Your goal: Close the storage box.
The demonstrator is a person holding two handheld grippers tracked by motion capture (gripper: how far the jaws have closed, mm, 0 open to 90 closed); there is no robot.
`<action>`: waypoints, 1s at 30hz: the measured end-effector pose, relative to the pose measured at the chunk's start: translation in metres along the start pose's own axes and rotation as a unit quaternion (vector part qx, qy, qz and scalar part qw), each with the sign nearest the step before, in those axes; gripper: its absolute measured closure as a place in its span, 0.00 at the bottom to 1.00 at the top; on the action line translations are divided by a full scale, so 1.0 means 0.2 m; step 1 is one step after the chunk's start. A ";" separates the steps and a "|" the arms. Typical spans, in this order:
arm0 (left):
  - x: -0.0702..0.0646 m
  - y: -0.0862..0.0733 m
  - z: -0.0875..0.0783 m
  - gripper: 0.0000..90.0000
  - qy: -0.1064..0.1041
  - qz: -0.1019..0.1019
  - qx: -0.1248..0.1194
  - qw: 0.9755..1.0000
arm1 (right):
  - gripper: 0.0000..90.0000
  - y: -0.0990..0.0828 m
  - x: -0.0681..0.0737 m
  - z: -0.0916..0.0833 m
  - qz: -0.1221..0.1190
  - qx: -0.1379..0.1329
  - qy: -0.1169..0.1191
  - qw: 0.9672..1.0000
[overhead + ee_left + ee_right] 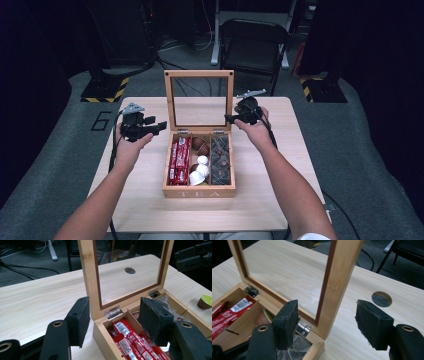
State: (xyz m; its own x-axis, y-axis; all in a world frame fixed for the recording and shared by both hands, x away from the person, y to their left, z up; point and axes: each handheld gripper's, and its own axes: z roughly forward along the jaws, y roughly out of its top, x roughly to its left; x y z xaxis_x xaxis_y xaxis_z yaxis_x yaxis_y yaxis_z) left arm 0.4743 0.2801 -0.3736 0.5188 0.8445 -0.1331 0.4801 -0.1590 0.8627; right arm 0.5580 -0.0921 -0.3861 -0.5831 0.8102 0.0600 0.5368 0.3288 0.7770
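Left gripper point(150, 129), at the left centre of the high view, is being held above the table point(280, 200) beside the left post of the raised lid, its jaws spread apart and holding nothing. In the left gripper view the same tongs point(113, 318) are straddling the lid's left post and the hinge below it, one pad outside the box and the other over the red packets, neither pad touching wood. Right gripper point(231, 119), at the centre right of the high view, is hovering just beside the lid's right post; in the right gripper view its jaws point(328, 323) are standing wide open on either side of that post, gripping nothing.

The wooden tea box point(199, 191) is sitting at the middle of the table with its glass-paned lid point(199, 73) standing upright. Its left compartment is holding red packets point(179, 161), the middle one brown and white capsules point(201, 167), the right one dark wrapped sachets point(220, 159). A single capsule with a yellow-green top point(205, 301) is resting on the table at the right edge of the left gripper view. A folding chair point(254, 44) is standing beyond the table at the upper centre.
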 end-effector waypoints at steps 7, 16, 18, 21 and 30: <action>0.01 0.00 -0.02 0.47 0.003 -0.001 0.000 1.000 | 0.39 -0.01 -0.02 0.03 0.003 0.004 -0.001 1.000; 0.03 0.00 -0.05 0.47 0.009 -0.002 -0.001 1.000 | 0.39 0.00 -0.01 0.08 0.014 0.001 0.002 1.000; 0.03 0.00 -0.06 0.47 0.009 -0.003 -0.001 1.000 | 0.38 0.01 -0.01 0.08 0.013 -0.002 0.003 1.000; 0.03 0.00 -0.06 0.47 0.009 -0.002 -0.001 1.000 | 0.38 0.01 -0.01 0.09 0.008 0.004 0.003 1.000; 0.04 -0.01 -0.07 0.47 0.011 -0.005 -0.001 1.000 | 0.39 0.04 0.02 0.11 0.004 0.003 0.015 1.000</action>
State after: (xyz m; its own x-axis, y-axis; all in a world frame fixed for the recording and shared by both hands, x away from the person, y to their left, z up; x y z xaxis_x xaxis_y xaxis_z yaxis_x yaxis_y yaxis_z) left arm 0.4679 0.2943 -0.3687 0.4984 0.8571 -0.1306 0.4830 -0.1494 0.8628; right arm 0.5733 -0.0759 -0.3940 -0.5968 0.7980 0.0841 0.5443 0.3256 0.7731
